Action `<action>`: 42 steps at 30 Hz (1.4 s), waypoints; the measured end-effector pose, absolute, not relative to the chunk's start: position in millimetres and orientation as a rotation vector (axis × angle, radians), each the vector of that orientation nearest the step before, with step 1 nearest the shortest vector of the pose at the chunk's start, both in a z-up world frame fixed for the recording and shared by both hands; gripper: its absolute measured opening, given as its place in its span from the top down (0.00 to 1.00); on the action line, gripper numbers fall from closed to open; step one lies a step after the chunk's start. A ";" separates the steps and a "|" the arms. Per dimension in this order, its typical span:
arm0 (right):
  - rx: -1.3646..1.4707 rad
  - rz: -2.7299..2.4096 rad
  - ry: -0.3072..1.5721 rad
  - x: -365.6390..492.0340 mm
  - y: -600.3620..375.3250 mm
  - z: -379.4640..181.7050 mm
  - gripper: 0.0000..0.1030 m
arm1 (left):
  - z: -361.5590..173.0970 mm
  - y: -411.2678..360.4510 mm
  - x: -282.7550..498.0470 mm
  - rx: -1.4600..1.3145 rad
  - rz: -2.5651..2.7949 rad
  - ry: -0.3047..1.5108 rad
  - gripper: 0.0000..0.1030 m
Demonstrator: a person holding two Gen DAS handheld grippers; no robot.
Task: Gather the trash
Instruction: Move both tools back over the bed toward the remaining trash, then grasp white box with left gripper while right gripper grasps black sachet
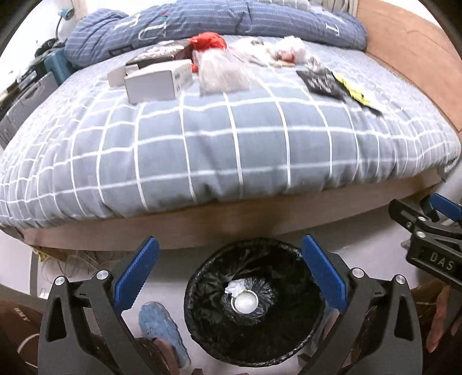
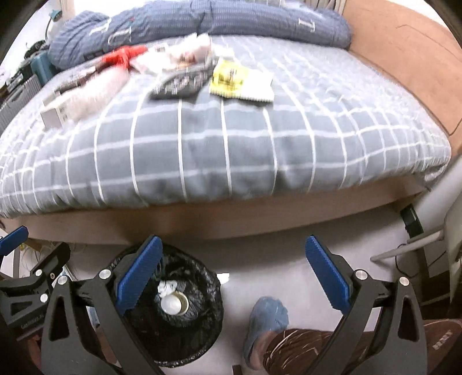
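A black-lined trash bin (image 1: 208, 320) stands on the floor at the foot of the bed. Inside lie a crumpled white paper (image 1: 236, 287) and a round tin (image 1: 245, 302). My left gripper (image 1: 231, 274) hangs open above the bin with nothing between its fingers. My right gripper (image 2: 232, 277) is also open and empty, just right of the bin (image 2: 199, 331). On the bed lie a white box (image 1: 156, 83), a red bag (image 1: 209, 41), a clear plastic bag (image 1: 222, 72), a black packet (image 1: 322, 82) and a yellow packet (image 2: 231, 78).
A person's foot in a blue slipper (image 2: 267, 323) stands beside the bin. A folded blue quilt (image 1: 202, 20) lies along the far side of the checked bedcover (image 1: 231, 150). A small white scrap (image 2: 223, 278) is on the floor. Grey crates (image 1: 26, 98) stand left of the bed.
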State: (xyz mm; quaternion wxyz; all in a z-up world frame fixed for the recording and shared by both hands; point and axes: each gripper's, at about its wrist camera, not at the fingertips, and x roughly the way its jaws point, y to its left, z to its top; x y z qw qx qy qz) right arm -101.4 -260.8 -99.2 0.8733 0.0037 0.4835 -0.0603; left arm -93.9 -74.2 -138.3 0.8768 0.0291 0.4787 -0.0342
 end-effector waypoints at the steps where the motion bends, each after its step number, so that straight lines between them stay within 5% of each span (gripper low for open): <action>1: 0.011 -0.123 0.996 -101.2 -261.7 -93.9 0.07 | -131.7 -72.6 -91.6 0.047 -0.072 0.987 0.06; 25: 0.010 -0.064 0.815 -70.6 -250.5 -14.5 0.07 | -42.4 -25.6 -45.8 -0.024 -0.029 0.831 0.06; 42: 0.020 -0.002 0.859 5.2 -228.5 -23.3 0.12 | -58.4 12.6 32.3 -0.042 -0.010 0.880 0.06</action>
